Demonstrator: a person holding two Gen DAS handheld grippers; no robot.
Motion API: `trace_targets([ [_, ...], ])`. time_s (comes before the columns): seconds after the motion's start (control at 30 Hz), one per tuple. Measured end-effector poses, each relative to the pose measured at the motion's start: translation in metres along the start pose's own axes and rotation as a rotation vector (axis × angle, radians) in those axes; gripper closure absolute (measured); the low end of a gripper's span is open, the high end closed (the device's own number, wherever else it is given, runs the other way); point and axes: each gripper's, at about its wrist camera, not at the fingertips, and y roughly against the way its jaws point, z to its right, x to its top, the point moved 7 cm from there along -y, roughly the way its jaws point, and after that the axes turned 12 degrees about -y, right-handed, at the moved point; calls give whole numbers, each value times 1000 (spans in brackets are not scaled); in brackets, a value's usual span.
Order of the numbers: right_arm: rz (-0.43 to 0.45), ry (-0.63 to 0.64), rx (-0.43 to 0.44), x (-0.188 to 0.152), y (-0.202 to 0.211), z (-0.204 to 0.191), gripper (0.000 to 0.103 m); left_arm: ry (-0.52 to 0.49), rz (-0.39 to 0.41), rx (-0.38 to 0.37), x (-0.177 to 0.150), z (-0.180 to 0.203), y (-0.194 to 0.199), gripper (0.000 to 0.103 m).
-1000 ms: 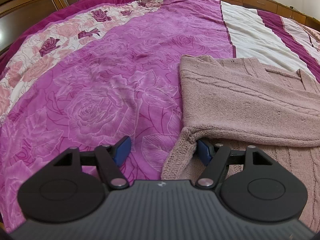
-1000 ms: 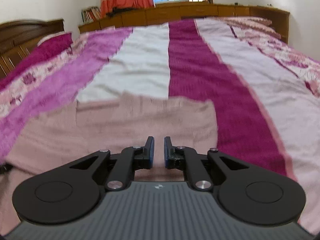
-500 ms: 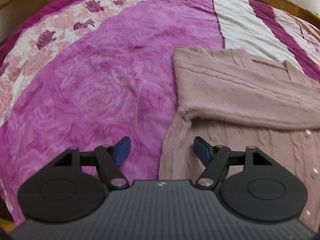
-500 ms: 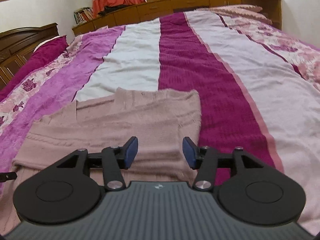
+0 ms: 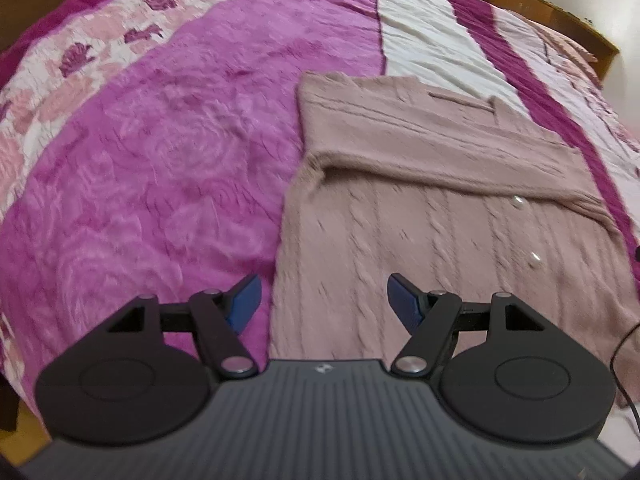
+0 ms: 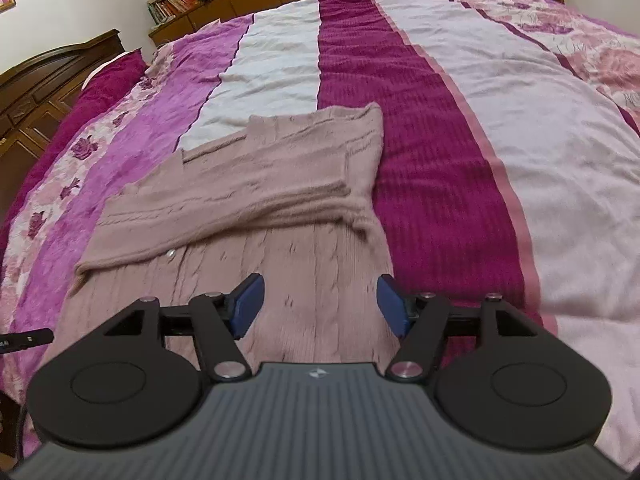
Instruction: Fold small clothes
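A dusty-pink cable-knit cardigan [image 5: 420, 184] lies flat on the bed, its far part folded toward me over the near part, with pearl buttons [image 5: 518, 201] showing below the fold edge. It also shows in the right wrist view [image 6: 256, 184]. My left gripper [image 5: 323, 300] is open and empty, above the cardigan's near left edge. My right gripper [image 6: 320, 300] is open and empty, above the cardigan's near right part.
The bed is covered by a striped quilt [image 5: 160, 152] in magenta, white and rose print. A wooden headboard [image 6: 48, 76] stands at the left, and a wooden ledge with books [image 6: 172, 4] runs along the far side. A dark cable [image 5: 624, 344] hangs at the right.
My right gripper opened and let go of the cardigan's folded edge. Both grippers pulled back toward me and rose, so more of the cardigan's near part shows.
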Motion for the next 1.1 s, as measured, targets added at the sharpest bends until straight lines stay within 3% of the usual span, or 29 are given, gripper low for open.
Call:
trace_targets([
  [0.2, -119, -40, 25, -16, 25, 13, 32, -39, -21, -29, -20, 7, 16, 32],
  [0.33, -170, -64, 29, -26, 36, 23, 32, -93, -112, -17, -35, 8, 9, 32],
  [0.47, -235, -70, 15, -36, 36, 31, 32, -142, -133, -26, -42, 10, 10, 32],
  [0.77, -385, -83, 70, -57, 18, 29, 32, -114, -145, -179, -42, 23, -3, 32],
  [1.0, -408, -60, 72, -64, 2, 21, 32, -101, -194, -286, -43, 37, -22, 32],
  [1.1, -416, -23, 69, -68, -1, 15, 32, -109, -215, -297, -44, 45, -30, 32],
])
